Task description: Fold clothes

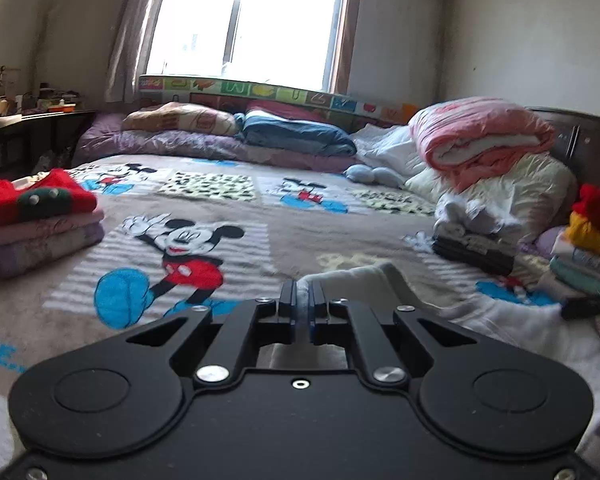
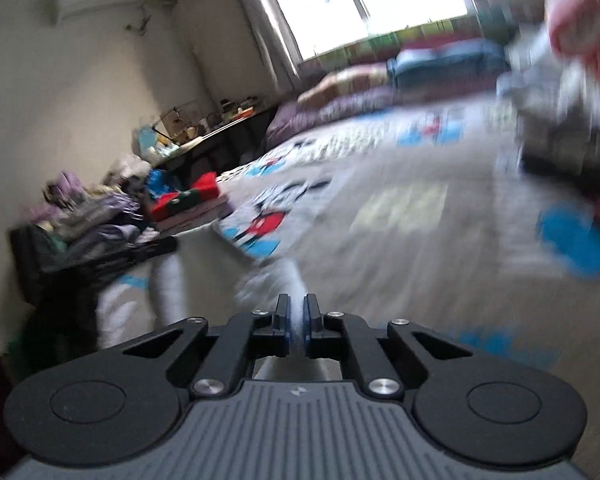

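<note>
Cloth pinched in both grippers. Left gripper point(image 1: 304, 300) jaws are closed tight on the edge of a white garment point(image 1: 364, 280), which runs off to the right over the bed point(image 1: 320, 240) with its cartoon-mouse blanket. Right gripper point(image 2: 297, 314) is also closed, a thin strip of the same pale fabric point(image 2: 292, 280) squeezed between its pads; the right wrist view is heavily blurred, so how deep that bite goes I cannot tell. The garment lies low over the bed between the two grippers, not yet folded as far as I can judge.

A folded stack topped with a red piece point(image 1: 40, 200) sits at the left of the bed, and another stack point(image 1: 592, 240) sits at the right edge, just beside the spread garment.

Risks, as I judge them:
- The right grip looks shallow; a fast pull could slip the cloth out and drop that corner.
- Uneven lifting by the two hands would skew the fold line and leave a crooked edge.
- Swinging the garment right could brush the right stack and topple it.
- The fuzzy blanket may drag on the fabric and bunch it under the fold.
- The blur suggests speed; slowing would help.
</note>
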Tool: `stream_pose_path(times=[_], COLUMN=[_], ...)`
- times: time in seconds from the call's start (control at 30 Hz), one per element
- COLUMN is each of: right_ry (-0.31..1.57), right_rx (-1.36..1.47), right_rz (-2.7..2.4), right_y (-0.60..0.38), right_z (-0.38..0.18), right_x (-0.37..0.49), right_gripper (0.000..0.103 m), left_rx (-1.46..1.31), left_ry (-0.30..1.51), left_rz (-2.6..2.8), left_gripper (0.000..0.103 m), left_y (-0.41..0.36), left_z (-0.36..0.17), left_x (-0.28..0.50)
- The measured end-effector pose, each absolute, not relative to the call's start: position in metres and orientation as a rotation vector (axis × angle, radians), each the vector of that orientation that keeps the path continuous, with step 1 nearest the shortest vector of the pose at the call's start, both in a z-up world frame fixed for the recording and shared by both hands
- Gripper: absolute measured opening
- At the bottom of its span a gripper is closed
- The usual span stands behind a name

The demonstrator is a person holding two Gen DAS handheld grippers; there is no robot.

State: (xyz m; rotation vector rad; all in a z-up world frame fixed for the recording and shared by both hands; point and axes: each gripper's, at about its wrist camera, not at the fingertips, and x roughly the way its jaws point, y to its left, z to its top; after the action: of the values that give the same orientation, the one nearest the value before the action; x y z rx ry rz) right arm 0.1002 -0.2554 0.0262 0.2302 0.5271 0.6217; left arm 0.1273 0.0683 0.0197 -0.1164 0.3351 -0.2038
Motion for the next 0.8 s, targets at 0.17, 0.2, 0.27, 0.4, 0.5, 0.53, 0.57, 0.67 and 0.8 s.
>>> stream_pose_path(times=[0.17, 0.2, 0.27, 0.4, 0.5, 0.53, 0.57, 0.67, 0.8], right_ry=[0.453, 0.435, 0.406, 0.376, 0.376, 0.378, 0.381, 0.405, 0.463], right_rx=[0.055, 0.010, -0.055, -0.139, -0.177, -0.189, -0.200, -0.216, -0.233], right_rz=[0.581, 0.573, 0.561, 0.541, 0.526, 0.522, 0.517, 0.511, 0.510], right_y=[-0.249, -0.246, -0.241, -0.230, -0.226, -0.225, -0.224, -0.218, -0.209], right_z=[0.065, 0.071, 0.083, 0.094, 0.093, 0.092, 0.090, 0.079, 0.056], right_x=[0.126, 0.132, 0.147, 0.182, 0.207, 0.216, 0.225, 0.253, 0.295], right_gripper=[0.007, 0.007, 0.007, 0.007, 0.007, 0.007, 0.007, 0.007, 0.007], left_rx=[-0.124, -0.123, -0.124, -0.137, -0.155, -0.160, -0.164, -0.179, -0.191], left_ry=[0.321, 0.319, 0.318, 0.330, 0.349, 0.355, 0.362, 0.384, 0.442], left_rz=[-0.199, -0.196, -0.190, -0.185, -0.184, -0.184, -0.183, -0.181, -0.172], left_gripper=[0.004, 0.004, 0.004, 0.004, 0.004, 0.004, 0.004, 0.004, 0.004], left_y=[0.072, 0.074, 0.077, 0.085, 0.091, 0.093, 0.095, 0.099, 0.103], left_z=[0.037, 0.039, 0.041, 0.040, 0.032, 0.029, 0.025, 0.013, -0.010], left_x=[0.148, 0.154, 0.167, 0.200, 0.227, 0.236, 0.244, 0.266, 0.297])
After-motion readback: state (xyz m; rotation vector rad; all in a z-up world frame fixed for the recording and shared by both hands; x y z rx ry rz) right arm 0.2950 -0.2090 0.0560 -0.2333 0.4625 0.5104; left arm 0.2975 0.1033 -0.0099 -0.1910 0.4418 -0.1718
